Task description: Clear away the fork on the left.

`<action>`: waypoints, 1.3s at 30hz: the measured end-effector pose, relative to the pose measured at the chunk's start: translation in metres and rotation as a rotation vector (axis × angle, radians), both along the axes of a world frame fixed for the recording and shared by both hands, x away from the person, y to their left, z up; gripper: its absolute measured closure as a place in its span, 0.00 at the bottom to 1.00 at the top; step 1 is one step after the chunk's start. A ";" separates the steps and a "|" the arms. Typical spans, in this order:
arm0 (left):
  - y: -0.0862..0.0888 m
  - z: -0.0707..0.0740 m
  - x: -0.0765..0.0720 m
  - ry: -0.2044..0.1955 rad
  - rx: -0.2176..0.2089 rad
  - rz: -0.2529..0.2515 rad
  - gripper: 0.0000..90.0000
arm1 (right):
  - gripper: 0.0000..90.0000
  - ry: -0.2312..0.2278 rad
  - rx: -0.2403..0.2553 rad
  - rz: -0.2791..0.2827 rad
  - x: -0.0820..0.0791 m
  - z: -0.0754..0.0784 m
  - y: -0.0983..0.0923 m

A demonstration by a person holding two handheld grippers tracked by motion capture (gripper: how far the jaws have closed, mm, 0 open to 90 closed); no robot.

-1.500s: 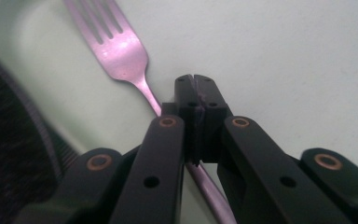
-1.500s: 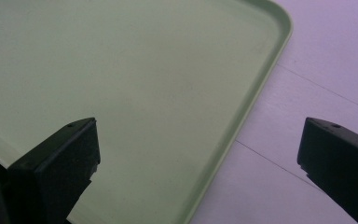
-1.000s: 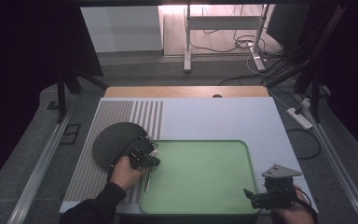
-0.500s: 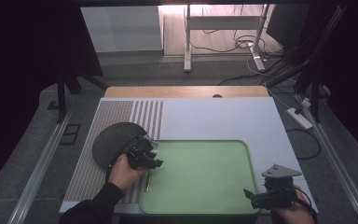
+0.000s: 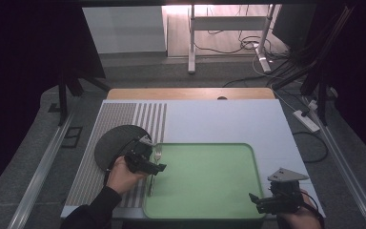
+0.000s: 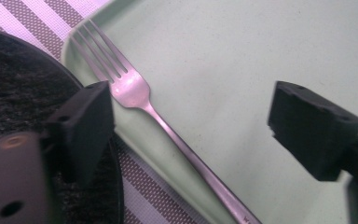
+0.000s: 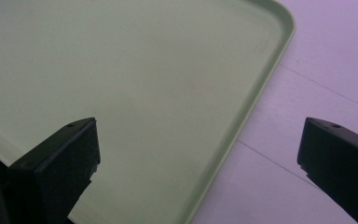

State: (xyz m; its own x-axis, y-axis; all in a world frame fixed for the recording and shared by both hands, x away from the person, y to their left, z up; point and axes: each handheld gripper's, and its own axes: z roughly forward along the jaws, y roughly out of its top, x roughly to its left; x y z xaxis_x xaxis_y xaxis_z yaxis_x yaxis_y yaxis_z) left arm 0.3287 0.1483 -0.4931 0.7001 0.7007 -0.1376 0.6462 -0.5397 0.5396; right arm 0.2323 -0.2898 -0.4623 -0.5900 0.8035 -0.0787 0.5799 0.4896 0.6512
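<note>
A metal fork (image 5: pixel 154 172) lies along the left inner edge of the green tray (image 5: pixel 209 186), tines pointing away from me. My left gripper (image 5: pixel 158 167) hovers right over it. Its jaws have just been opening and now stand wide. In the left gripper view the fork (image 6: pixel 135 91) lies flat on the tray (image 6: pixel 242 56) between the jaws of the left gripper (image 6: pixel 191 121), and neither pad touches it. My right gripper (image 5: pixel 259 200) is open at the tray's near right corner, and in its own view the right gripper (image 7: pixel 196 144) has nothing between its jaws.
A dark round plate (image 5: pixel 116 145) sits on a striped placemat (image 5: pixel 124 119) just left of the tray, its rim beside the fork's tines. White tabletop (image 5: pixel 219 119) stretches behind the tray. A power strip (image 5: pixel 306 120) and cables lie on the floor to the right.
The left gripper's jaws have spread apart over the fork, which stays lying on the tray. Both hands have kept their places.
</note>
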 end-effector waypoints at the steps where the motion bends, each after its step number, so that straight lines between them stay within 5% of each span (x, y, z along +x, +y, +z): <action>1: 0.001 0.000 0.000 0.000 0.002 -0.003 0.12 | 0.00 0.000 0.000 0.000 0.000 0.000 0.000; 15: 0.021 0.006 -0.009 -0.037 -0.086 0.019 0.00 | 0.00 0.001 0.001 -0.001 0.000 0.000 0.000; 39: 0.046 0.008 -0.031 -0.111 -0.105 0.069 0.00 | 0.00 0.015 0.012 -0.021 0.002 0.000 -0.001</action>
State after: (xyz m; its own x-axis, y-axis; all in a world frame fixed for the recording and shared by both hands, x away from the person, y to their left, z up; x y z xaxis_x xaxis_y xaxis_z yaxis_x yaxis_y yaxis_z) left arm 0.2977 0.1943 -0.4848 0.6661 0.7332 -0.1368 0.6126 -0.4331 0.6612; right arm 0.2341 -0.2912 -0.4626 -0.5739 0.8167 -0.0603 0.5997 0.4692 0.6483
